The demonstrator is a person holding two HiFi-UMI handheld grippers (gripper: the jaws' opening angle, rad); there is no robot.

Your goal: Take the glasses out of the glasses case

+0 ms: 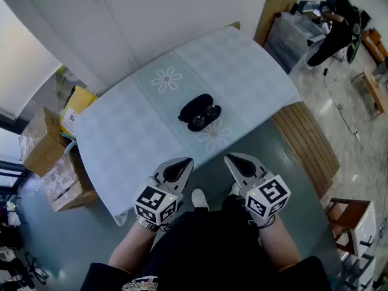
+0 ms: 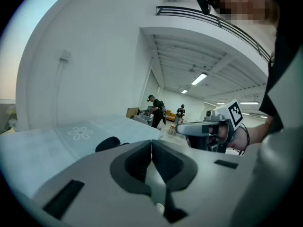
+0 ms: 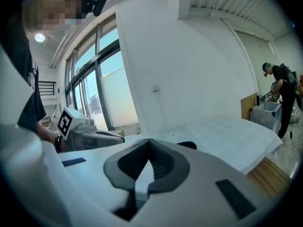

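A black glasses case lies open in the middle of the table, which has a pale checked cloth with flower prints. Dark glasses show inside its nearer half. Both grippers hover in front of the table's near edge, close to the person's body, well short of the case. My left gripper is shut and empty, its pads meeting. My right gripper is shut and empty too. The case peeks over the left jaws, and a sliver of the case shows over the right jaws.
Cardboard boxes are stacked on the floor left of the table. A slatted wooden bench runs along the table's right side. A small wooden cabinet stands at the lower right. A person works at another table far right.
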